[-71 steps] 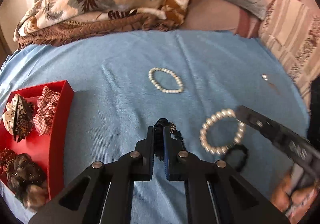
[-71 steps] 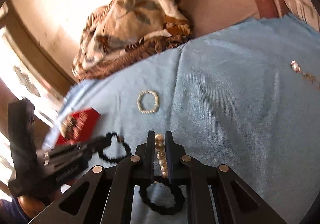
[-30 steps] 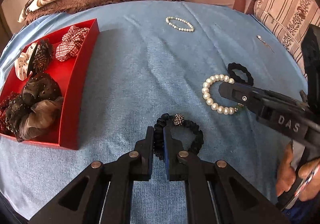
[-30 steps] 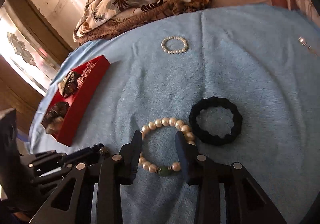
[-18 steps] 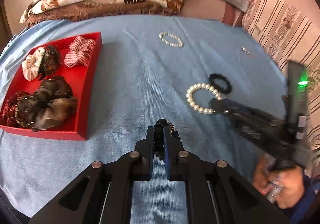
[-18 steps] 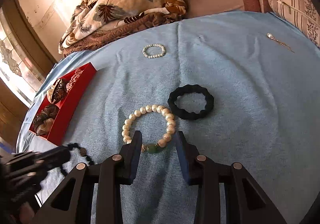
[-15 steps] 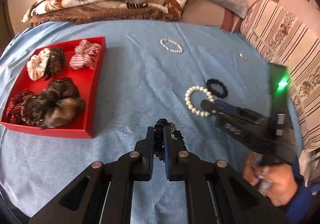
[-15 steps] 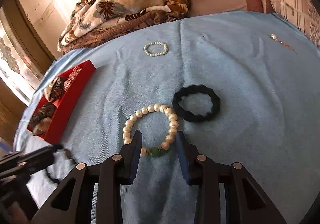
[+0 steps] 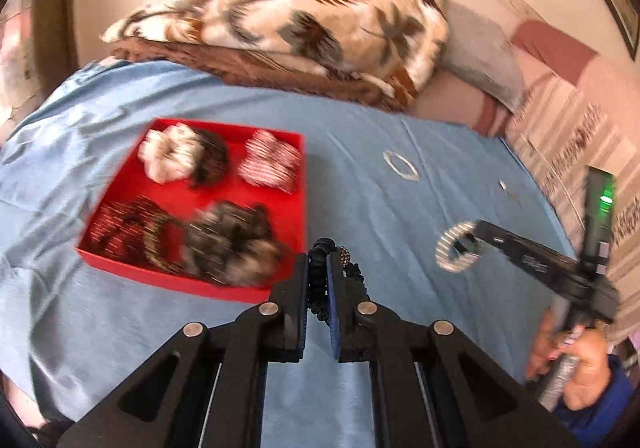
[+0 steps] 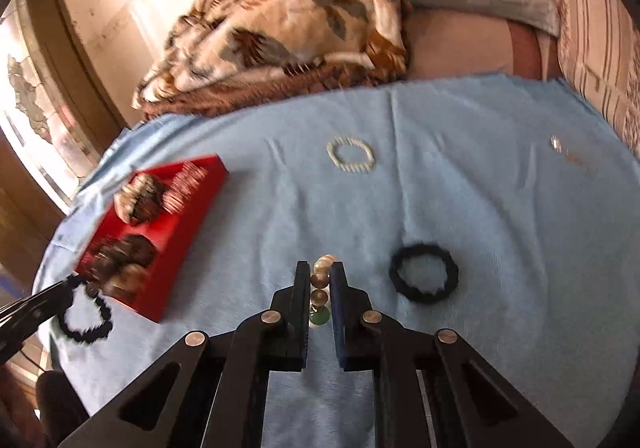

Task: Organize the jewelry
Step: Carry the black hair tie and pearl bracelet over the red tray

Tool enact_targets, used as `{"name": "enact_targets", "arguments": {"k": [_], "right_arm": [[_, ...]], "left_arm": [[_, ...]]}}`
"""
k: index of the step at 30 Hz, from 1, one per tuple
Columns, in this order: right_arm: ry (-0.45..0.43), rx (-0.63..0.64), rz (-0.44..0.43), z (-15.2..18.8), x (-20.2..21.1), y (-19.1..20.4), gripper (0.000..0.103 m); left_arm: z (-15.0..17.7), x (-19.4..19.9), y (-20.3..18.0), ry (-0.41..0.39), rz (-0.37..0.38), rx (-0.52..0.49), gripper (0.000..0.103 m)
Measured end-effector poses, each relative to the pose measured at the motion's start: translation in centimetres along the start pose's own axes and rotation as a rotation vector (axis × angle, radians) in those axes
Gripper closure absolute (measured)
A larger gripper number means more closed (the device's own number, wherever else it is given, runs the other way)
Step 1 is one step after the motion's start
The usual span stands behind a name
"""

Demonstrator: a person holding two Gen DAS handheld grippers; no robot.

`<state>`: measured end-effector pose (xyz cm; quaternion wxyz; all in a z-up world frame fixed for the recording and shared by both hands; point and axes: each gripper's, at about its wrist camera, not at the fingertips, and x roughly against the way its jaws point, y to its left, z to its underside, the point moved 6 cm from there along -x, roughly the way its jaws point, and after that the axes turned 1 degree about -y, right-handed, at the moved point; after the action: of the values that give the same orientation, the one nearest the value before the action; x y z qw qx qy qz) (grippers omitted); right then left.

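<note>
My right tongs (image 10: 320, 290), apart a moment ago, now clamp the pearl bracelet (image 10: 321, 280) above the bed; left tongs (image 9: 318, 280) carry the black band (image 9: 320, 260) toward the red tray (image 9: 298, 184), so both head for sorting.

We see our right gripper (image 10: 319, 288) pinching the pearl bracelet (image 10: 320, 280) near a black hair tie (image 10: 425, 272).
</note>
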<state>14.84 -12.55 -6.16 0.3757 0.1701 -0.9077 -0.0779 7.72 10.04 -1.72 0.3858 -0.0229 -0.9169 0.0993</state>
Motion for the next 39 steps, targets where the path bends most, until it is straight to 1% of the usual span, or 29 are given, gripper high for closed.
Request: {"name": "enact_targets", "arguments": {"k": [3,6,9,13,15,22,25,27,29,31,35,39], "right_arm": [[-0.012,0.021,-0.026,-1.7,0.9,1.9,0.092],[-0.018,0.048,-0.054,-3.3,1.1,4.4,0.092],[-0.019,0.07,-0.091,-4.7,0.7,7.2,0.092],[-0.007,0.114,-0.142,-6.0,-0.6,11.6,0.092],[0.009,0.153,-0.166,-6.5,-1.9,14.3,0.092],[0.066,0.252,-0.225,-6.7,-7.0,22.2,0.092],[0.098,0.254,-0.255,-6.1,-9.5,24.6,0.092],[0.12,0.245,-0.254,-5.6,-11.1,25.1,0.092],[0.159,0.224,-0.241,-4.7,-13.1,25.0,0.092],[0.198,0.204,-0.207,-3.8,-15.1,24.1,0.092],[0.23,0.198,-0.136,-3.0,-17.0,22.3,0.092],[0.254,0.221,-0.087,-2.2,-18.0,21.7,0.092]], "left_arm": [[-1.7,0.1,3.3,-0.025,-0.038,0.036,0.095],[-3.5,-0.6,6.8,-0.035,-0.081,0.071,0.095],[-4.8,-2.0,10.4,-0.023,-0.108,0.125,0.095],[-6.2,-4.2,14.8,-0.007,-0.102,0.229,0.095],[-6.7,-5.1,16.4,-0.001,-0.096,0.266,0.095],[-7.3,-8.1,20.0,0.03,-0.067,0.348,0.095],[-7.3,-9.8,21.4,0.061,-0.057,0.392,0.095],[-7.0,-10.6,21.9,0.085,-0.087,0.394,0.095],[-6.8,-11.0,22.1,0.092,-0.134,0.376,0.095],[-6.8,-11.1,22.0,0.096,-0.132,0.369,0.095],[-7.0,-10.6,21.8,0.079,-0.112,0.373,0.093],[-7.5,-9.8,21.5,0.047,-0.084,0.377,0.078]]}}
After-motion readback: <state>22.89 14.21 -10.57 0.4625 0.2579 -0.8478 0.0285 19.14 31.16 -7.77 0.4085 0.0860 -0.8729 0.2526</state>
